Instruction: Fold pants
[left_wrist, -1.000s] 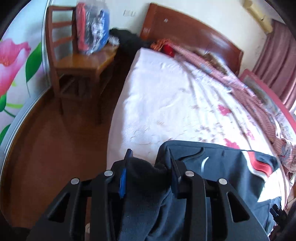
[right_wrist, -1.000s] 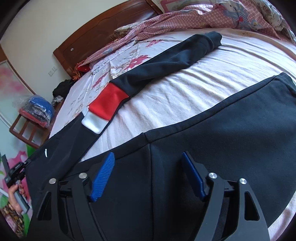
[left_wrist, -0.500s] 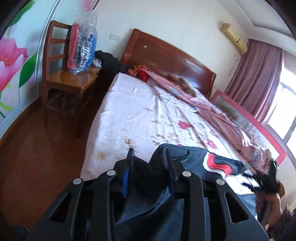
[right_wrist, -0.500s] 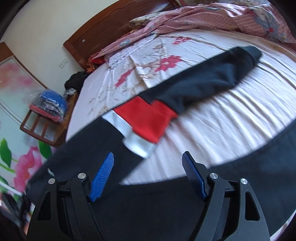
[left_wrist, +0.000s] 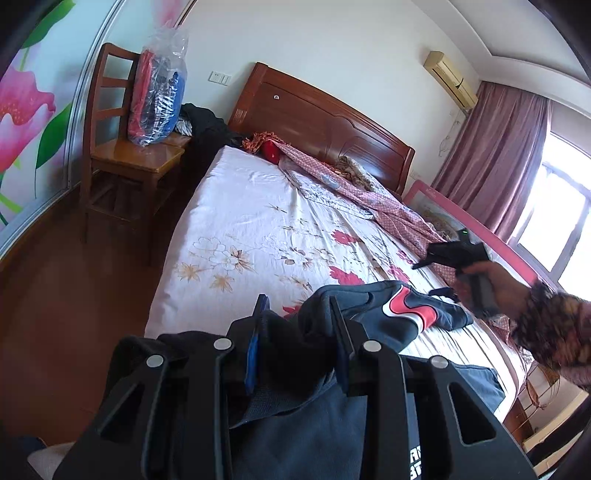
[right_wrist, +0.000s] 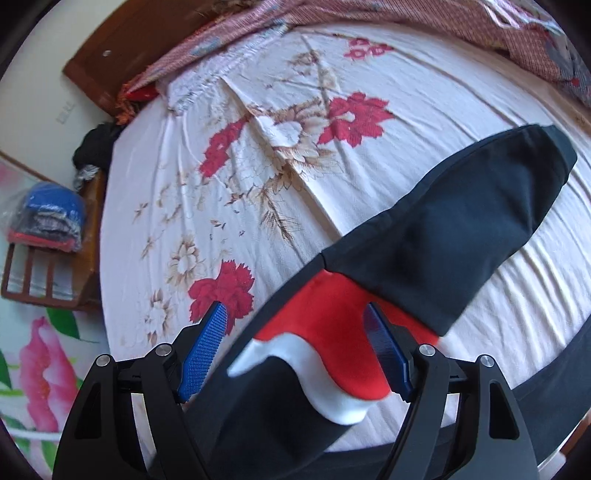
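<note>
Starting at the far left of the left wrist view, a flower picture (left_wrist: 22, 110) covers the wall. Next to it, in the upper left of the frame, a wooden chair (left_wrist: 125, 162) holds a clear bag of clothes (left_wrist: 157, 88). The bed (left_wrist: 258, 221) with its flowered sheet fills the middle, and the brown headboard (left_wrist: 321, 122) stands behind it. At the bottom middle, the left gripper (left_wrist: 295, 325) is pinching a thick bunch of the dark pants (left_wrist: 369, 306) between its fingers. The pants lie on the near part of the bed, with a red and white patch showing. At the right of the frame, a hand holds the right gripper (left_wrist: 448, 254) above the sheet; it looks blurry, so its fingers are hard to read there.

In the right wrist view, the chair (right_wrist: 48, 266) sits at the left edge. The right gripper (right_wrist: 295, 350) is spread wide at the bottom middle. One pant leg (right_wrist: 461, 236) runs from between its fingers up to the right across the sheet (right_wrist: 295, 110). The red patch (right_wrist: 332, 321) lies between the blue pads (right_wrist: 203, 350), but they do not press it.
</note>
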